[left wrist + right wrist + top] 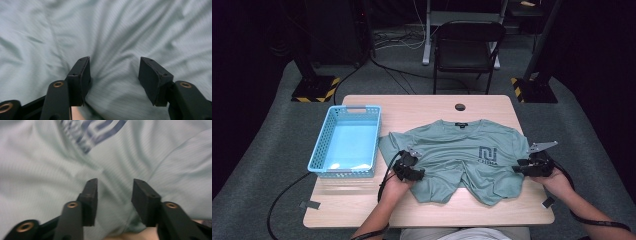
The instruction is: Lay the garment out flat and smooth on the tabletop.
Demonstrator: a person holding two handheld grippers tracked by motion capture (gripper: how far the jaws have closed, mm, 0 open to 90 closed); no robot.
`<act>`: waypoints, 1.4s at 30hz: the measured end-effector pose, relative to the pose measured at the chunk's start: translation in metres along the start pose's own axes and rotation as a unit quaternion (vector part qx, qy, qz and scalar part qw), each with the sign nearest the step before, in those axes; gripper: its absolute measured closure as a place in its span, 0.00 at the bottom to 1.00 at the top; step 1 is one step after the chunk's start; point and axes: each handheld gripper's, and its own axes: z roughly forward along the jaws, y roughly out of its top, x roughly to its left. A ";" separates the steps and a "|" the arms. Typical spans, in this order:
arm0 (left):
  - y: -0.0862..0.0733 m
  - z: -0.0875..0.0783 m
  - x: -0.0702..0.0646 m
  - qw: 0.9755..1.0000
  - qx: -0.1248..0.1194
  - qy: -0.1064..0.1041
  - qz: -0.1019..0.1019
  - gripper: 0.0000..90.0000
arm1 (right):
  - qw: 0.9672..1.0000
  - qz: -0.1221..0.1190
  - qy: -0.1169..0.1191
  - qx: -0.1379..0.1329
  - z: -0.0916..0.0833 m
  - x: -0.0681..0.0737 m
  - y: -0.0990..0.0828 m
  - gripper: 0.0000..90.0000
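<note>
Sage-green short-sleeved T-shirt (452, 155) lies front-up and rumpled on the light wooden table (432, 210), collar toward the far edge, hem bunched toward the person. Dark blue chest print (487, 155): a blocky logo with a small line of lettering under it, too small to read; a small dark label sits inside the collar, unreadable. Left gripper (409, 167) rests on the shirt's left side, jaws partly apart with a ridge of fabric between them; the pads don't press it. Right gripper (532, 166) is at the shirt's right edge, jaws likewise partly apart over fabric, no pinch seen. Light blue plastic slotted basket (324, 145) sits just left of the shirt. Grey carpet around the table, a black folding chair (467, 47) beyond, cables on the floor, yellow-black striped stand bases.
</note>
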 end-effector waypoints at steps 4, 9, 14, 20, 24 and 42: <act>0.016 0.013 0.010 0.999 -0.035 0.008 -0.032 0.43 | 0.999 0.015 -0.015 -0.034 0.010 -0.005 0.005 0.54; 0.017 0.031 0.009 0.999 -0.025 0.016 -0.028 0.43 | 1.000 0.011 -0.008 -0.023 0.028 -0.003 0.014 0.53; 0.005 0.025 0.004 0.999 -0.030 0.023 -0.005 0.43 | 1.000 -0.009 -0.013 -0.018 0.032 0.002 0.012 0.52; -0.008 0.013 -0.003 1.000 -0.022 0.015 0.006 0.43 | 1.000 -0.018 -0.005 -0.012 0.027 0.007 0.006 0.52; -0.011 0.007 -0.006 1.000 -0.010 0.010 0.011 0.43 | 0.999 -0.031 0.003 0.002 0.021 0.011 0.003 0.52; 0.017 0.037 0.023 0.998 -0.048 0.039 -0.020 0.43 | 0.999 0.004 -0.027 -0.023 0.034 -0.024 0.016 0.54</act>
